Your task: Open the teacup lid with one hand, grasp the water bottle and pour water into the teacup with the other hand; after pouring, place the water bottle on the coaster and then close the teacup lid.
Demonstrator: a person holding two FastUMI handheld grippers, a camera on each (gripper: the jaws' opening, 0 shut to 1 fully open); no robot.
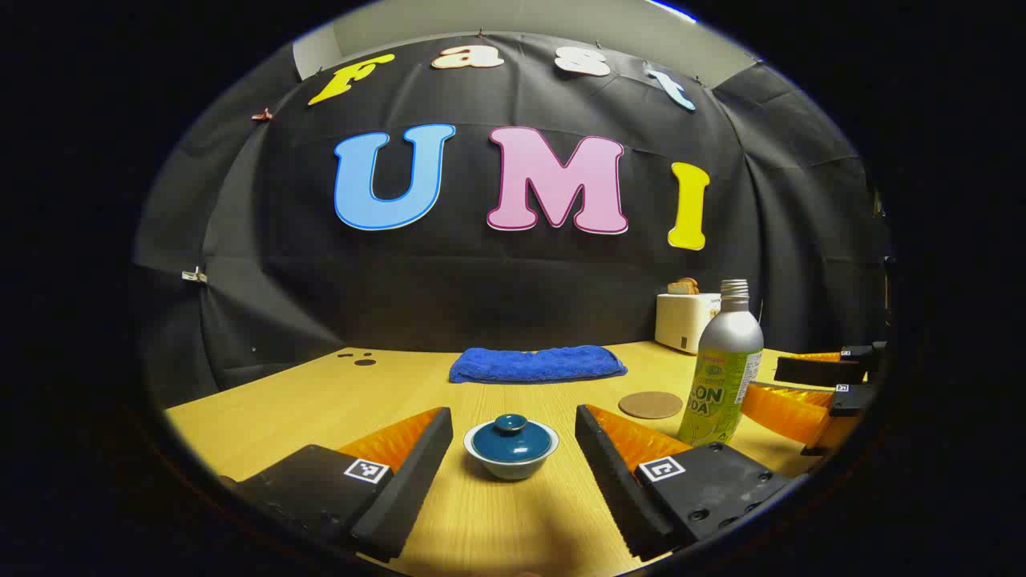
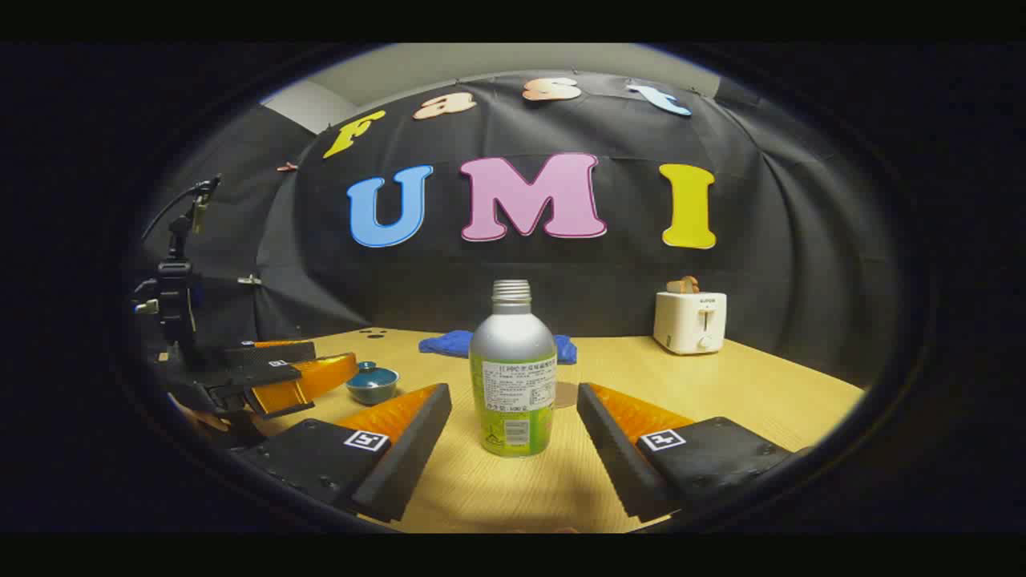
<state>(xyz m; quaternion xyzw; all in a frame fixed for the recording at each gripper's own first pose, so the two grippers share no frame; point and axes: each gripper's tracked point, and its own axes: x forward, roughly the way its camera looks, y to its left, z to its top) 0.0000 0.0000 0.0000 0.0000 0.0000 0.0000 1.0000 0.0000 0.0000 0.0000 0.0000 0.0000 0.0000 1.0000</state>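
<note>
The teacup [image 1: 510, 458] sits on the wooden table [image 1: 264, 401], lid [image 1: 513, 438] on, contents unseen. The uncapped water bottle [image 2: 513, 377] stands upright right of it, near the coaster [image 1: 650, 404]. Left gripper [image 1: 513, 449] and right gripper [image 2: 513, 429] both gape wide, holding nothing. A blue towel [image 1: 537, 363] and toaster [image 2: 690, 321] lie far back.

Left gripper [image 1: 513, 457]: fingers spread, teacup [image 1: 511, 449] just ahead in the gap, bare table [image 1: 304, 401] either side.
Right gripper [image 2: 513, 449]: fingers wide, water bottle [image 2: 513, 381] upright between, untouched.
Obstacles: coaster [image 1: 650, 404] beside bottle; towel [image 1: 537, 363] and toaster [image 2: 689, 320] well back.
</note>
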